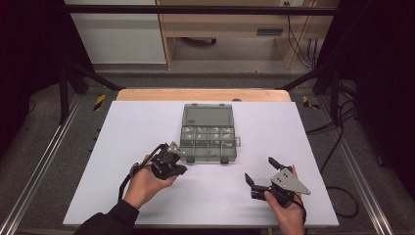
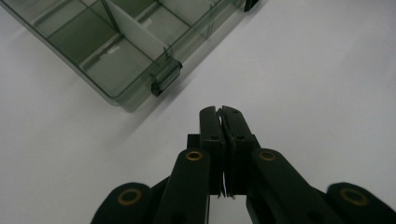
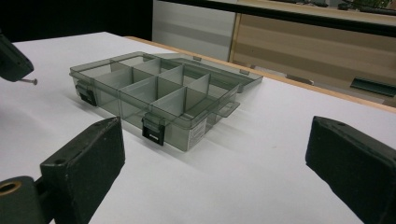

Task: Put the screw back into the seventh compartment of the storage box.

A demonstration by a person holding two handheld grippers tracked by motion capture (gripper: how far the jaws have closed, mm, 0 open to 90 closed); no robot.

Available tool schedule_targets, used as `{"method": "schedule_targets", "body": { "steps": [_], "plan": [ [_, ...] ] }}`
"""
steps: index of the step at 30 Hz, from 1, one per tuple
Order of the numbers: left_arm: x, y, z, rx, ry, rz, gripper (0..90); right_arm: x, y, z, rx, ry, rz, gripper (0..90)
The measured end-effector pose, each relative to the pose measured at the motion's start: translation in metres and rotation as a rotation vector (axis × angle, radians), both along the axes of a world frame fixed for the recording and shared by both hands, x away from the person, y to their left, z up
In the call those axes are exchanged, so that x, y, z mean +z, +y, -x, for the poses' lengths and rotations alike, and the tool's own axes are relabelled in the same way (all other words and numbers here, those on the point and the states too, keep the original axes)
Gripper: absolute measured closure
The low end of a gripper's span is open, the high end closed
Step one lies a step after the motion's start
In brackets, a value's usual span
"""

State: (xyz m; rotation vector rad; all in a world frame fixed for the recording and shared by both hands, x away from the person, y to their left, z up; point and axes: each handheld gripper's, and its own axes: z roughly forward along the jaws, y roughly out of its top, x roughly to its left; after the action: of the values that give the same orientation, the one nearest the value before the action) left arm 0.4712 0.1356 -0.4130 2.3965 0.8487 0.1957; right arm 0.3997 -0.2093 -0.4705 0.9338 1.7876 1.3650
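The work here looks like sorting small metal parts with a clear plastic organizer box (image 1: pixel 208 139), which stands near the middle of the white table (image 1: pixel 147 127). Its lid (image 1: pixel 207 116) is folded back flat on the far side, so the compartments are open from above.

The left gripper (image 1: pixel 180 152) hovers just beside the front-left corner of the box, near the latch, and does not touch it. Its jaws are pressed together. In the right gripper view a small nail (image 3: pixel 29 81), or maybe a thin screw, sticks out sideways from its tip, with the head on the free end. In the left gripper view a thin light sliver shows between the closed pads (image 2: pixel 212 123), prob. the same piece.

The right gripper (image 1: pixel 261 170) is lower right on the table, well apart from the box, with the jaws spread wide and nothing between them.

Progress, as I judge it: the lid is already open and one piece is pinched and off the table, so approx. the middle of one cycle. Whether the nail goes into the box or comes out of it, I cannot tell. The high view shows some pale specks in the compartments, but they are too small to say if these are parts or reflections. What is left: to set the nail down and let it go, and at the end prob. to close the lid and both latches.
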Motion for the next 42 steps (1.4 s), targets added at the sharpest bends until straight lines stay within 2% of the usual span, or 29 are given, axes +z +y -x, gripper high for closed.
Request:
{"method": "schedule_targets", "body": {
  "steps": [10, 15, 20, 25, 29, 32, 37, 40, 42],
  "plan": [
    [0.005, -0.024, -0.012, 0.018, -0.044, 0.031, 87.9, 0.000, -0.001, 0.000, 0.002, -0.005, -0.001, 4.7],
    [0.006, -0.037, -0.018, 0.038, -0.084, 0.053, 87.9, 0.000, -0.001, 0.000, 0.005, -0.004, -0.005, 4.7],
    [0.008, -0.049, -0.023, 0.036, -0.106, 0.070, 87.9, 0.000, -0.001, -0.001, 0.004, -0.002, -0.008, 4.7],
    [0.006, -0.063, -0.030, 0.038, -0.119, 0.083, 88.0, 0.000, -0.001, -0.001, 0.004, -0.002, -0.007, 4.7],
    [0.001, -0.072, -0.039, 0.051, -0.145, 0.093, 87.9, 0.000, -0.001, -0.001, 0.005, -0.002, -0.002, 4.7],
    [-0.002, -0.078, -0.044, 0.052, -0.144, 0.098, 87.9, 0.000, 0.000, -0.001, 0.006, 0.000, 0.001, 4.6],
    [-0.006, -0.082, -0.052, 0.066, -0.159, 0.111, 87.9, 0.000, -0.001, -0.001, 0.006, -0.001, -0.001, 4.6],
    [-0.006, -0.080, -0.056, 0.067, -0.194, 0.150, 87.0, 0.000, -0.001, -0.001, 0.006, 0.001, -0.001, 4.7],
    [-0.004, -0.079, -0.055, 0.072, -0.219, 0.167, 79.2, 0.000, -0.001, -0.001, 0.008, -0.001, -0.001, 4.7]
  ]
}}
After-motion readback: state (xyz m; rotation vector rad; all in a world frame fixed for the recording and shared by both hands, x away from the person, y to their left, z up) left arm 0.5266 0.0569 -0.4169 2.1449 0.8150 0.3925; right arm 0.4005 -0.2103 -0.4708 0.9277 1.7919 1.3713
